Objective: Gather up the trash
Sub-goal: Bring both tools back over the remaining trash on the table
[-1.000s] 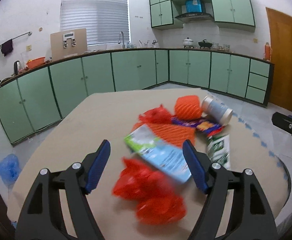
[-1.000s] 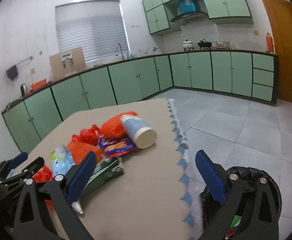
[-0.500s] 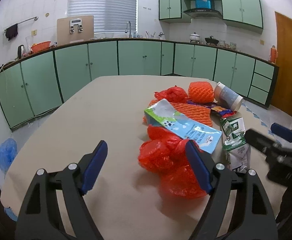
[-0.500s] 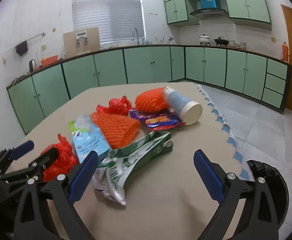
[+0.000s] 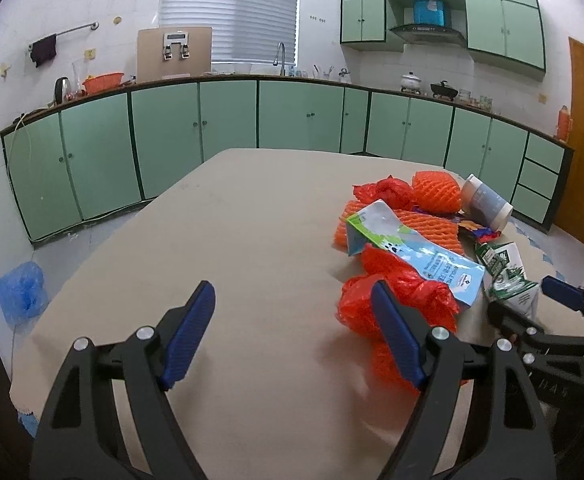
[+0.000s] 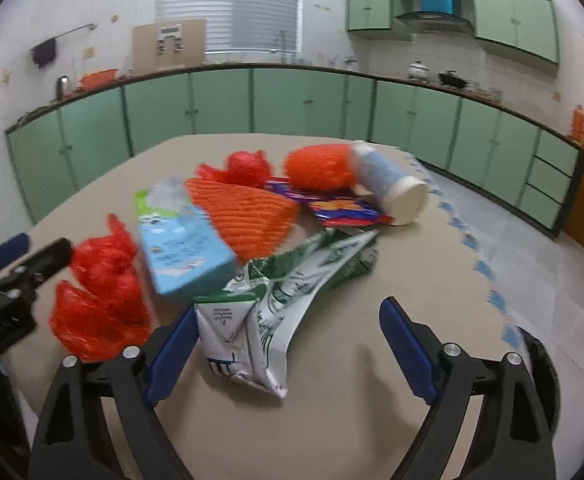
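Both tongs are wide open and carrying nothing. The left gripper (image 5: 292, 332) hangs low over the table (image 5: 231, 208), and over the last second it has slid left: a second ago the crumpled red plastic bag (image 5: 404, 300) sat squarely between its fingers, now that bag lies behind and beyond the right-hand finger, off to the side. So that grab looks abandoned, or at least postponed.

The right gripper (image 6: 287, 348) has gone the other way. A second ago it looked out past the table edge at the black bin on the floor; now it has swung in over the pile, and the flattened green-and-white carton (image 6: 275, 300) lies just ahead of its fingers, its near end close by the left-hand pad. My read: the right hand is lining up the next pick and the left is making room.

Further out, the rest of the trash is bunched together on the table: the blue-and-white pouch (image 6: 183, 240) resting against the red bag, the orange foam net (image 6: 247, 212) behind it, a smaller red bag (image 6: 247, 168), a second orange net (image 6: 320, 164), a purple wrapper (image 6: 340, 208) and the toppled white cup (image 6: 392, 188) near the scalloped edge. Nothing here looks collected yet; a dark bin rim (image 6: 544, 364) shows at the table's right edge.
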`<action>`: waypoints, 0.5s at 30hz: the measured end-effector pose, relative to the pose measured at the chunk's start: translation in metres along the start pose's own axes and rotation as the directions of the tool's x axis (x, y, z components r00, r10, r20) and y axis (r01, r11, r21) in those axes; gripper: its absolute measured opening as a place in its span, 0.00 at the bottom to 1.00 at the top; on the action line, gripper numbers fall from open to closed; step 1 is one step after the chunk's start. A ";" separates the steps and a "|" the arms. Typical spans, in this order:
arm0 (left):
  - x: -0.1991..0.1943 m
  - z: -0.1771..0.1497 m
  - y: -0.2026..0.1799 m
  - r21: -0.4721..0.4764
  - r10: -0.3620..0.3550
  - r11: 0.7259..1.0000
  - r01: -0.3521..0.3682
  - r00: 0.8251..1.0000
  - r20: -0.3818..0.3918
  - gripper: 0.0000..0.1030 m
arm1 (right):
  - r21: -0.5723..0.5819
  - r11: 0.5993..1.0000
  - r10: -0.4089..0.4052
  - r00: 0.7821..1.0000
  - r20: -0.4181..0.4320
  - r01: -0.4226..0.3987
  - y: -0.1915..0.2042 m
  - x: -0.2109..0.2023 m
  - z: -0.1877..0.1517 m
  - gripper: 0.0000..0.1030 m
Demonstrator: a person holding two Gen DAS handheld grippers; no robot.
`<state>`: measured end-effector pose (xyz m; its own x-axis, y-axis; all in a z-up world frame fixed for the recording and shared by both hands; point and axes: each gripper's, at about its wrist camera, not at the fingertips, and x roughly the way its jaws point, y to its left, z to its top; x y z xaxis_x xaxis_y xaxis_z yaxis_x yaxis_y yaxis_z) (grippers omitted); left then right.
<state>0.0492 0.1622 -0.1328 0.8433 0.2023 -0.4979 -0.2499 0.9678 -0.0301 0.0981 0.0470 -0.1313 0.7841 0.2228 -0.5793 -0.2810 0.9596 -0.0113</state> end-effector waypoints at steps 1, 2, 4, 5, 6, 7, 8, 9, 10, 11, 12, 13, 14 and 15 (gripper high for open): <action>0.000 -0.001 0.000 -0.001 -0.002 1.000 0.002 1.000 0.001 0.75 | 0.007 1.000 -0.026 1.000 0.003 0.026 -0.005 -0.003 -0.001 0.85; 0.000 -0.001 -0.001 -0.002 -0.005 1.000 0.005 1.000 0.001 0.75 | 0.011 0.999 -0.040 0.999 0.007 0.040 -0.008 -0.005 -0.002 0.85; 0.000 0.000 -0.002 -0.005 -0.009 1.000 0.009 1.000 0.003 0.75 | 0.015 0.998 -0.064 0.998 0.016 0.064 -0.014 -0.010 -0.001 0.85; 0.000 0.000 -0.003 -0.006 -0.012 1.000 0.012 1.000 0.004 0.75 | 0.020 0.998 -0.064 0.998 0.022 0.063 -0.016 -0.012 -0.001 0.85; -0.001 0.000 -0.002 -0.007 -0.014 1.000 0.014 1.000 0.005 0.75 | 0.025 0.998 -0.056 0.998 0.024 0.056 -0.016 -0.013 0.000 0.85; -0.001 0.000 -0.003 -0.008 -0.016 1.000 0.016 1.000 0.006 0.75 | 0.031 0.999 -0.042 0.999 0.030 0.041 -0.015 -0.014 0.001 0.85; -0.001 0.000 -0.003 -0.008 -0.017 1.000 0.017 1.000 0.006 0.75 | 0.032 0.999 -0.035 0.999 0.029 0.034 -0.013 -0.012 0.003 0.85; -0.002 0.000 -0.004 -0.007 -0.018 1.000 0.018 1.000 0.008 0.75 | 0.034 0.999 -0.027 0.999 0.026 0.026 -0.011 -0.009 0.005 0.85; -0.003 0.000 -0.004 -0.005 -0.019 1.000 0.019 1.000 0.009 0.75 | 0.039 0.999 -0.023 1.000 0.021 0.023 -0.009 -0.006 0.006 0.85; -0.003 0.000 -0.005 -0.003 -0.019 1.000 0.019 1.000 0.010 0.75 | 0.045 0.999 -0.024 1.000 0.016 0.023 -0.007 -0.002 0.007 0.85; -0.004 0.000 -0.005 -0.001 -0.018 1.000 0.018 1.000 0.012 0.75 | 0.048 0.999 -0.026 1.000 0.014 0.025 -0.006 0.001 0.007 0.85; -0.005 0.000 -0.005 -0.001 -0.018 1.000 0.018 1.000 0.013 0.75 | 0.055 0.998 -0.032 0.999 0.010 0.031 -0.005 0.005 0.008 0.85; -0.005 0.000 -0.005 -0.003 -0.019 1.000 0.019 1.000 0.011 0.75 | 0.059 0.998 -0.037 0.999 0.007 0.037 -0.005 0.008 0.009 0.82; -0.005 0.000 -0.005 -0.004 -0.022 1.000 0.022 1.000 0.010 0.75 | 0.062 0.997 -0.040 0.999 0.003 0.040 -0.005 0.010 0.010 0.79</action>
<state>0.0461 0.1566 -0.1300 0.8531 0.1825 -0.4887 -0.2335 0.9713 -0.0449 0.1130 0.0458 -0.1294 0.7966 0.1847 -0.5756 -0.2149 0.9765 0.0158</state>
